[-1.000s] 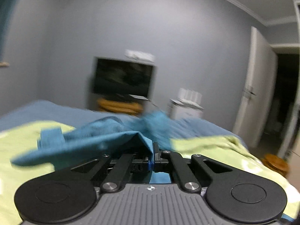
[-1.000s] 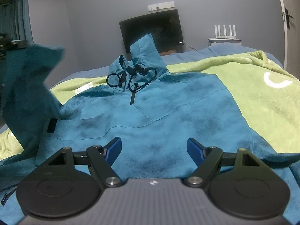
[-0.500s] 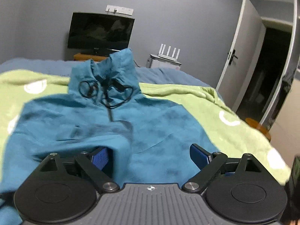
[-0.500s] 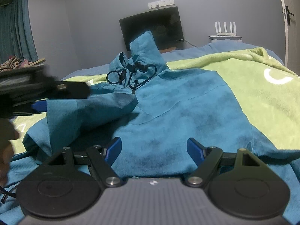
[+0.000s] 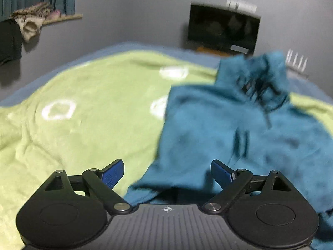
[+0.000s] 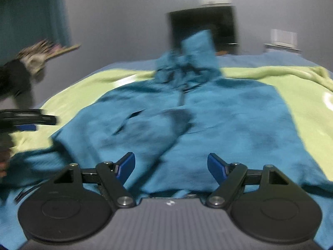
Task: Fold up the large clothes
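Teal hoodie (image 6: 208, 125) lies flat on a pale green blanket (image 5: 83, 114) that covers the bed, hood end toward the far wall, hem end nearest both cameras.

Left gripper (image 5: 167, 171): jaws spread wide, blue pads well apart, nothing pinched between them. Its jaws have just been opening. Left pad sits over bare green blanket; right pad sits over the teal cloth. The hoodie's left side edge runs up between the two pads in the left wrist view. In the right wrist view this gripper shows as a dark blur at the far left edge (image 6: 27, 118), beside the hoodie's side.

Right gripper (image 6: 170, 166): jaws also standing wide, empty, both pads above the lower body of the hoodie; whether they touch the cloth cannot be told. A folded-over flap of teal cloth lies across the chest, just ahead of the left pad.

Open room: a broad stretch of bare blanket left of the hoodie, a narrower strip on its right. Dark screen (image 6: 203, 29) on the grey wall behind the hood. Both views blurred.
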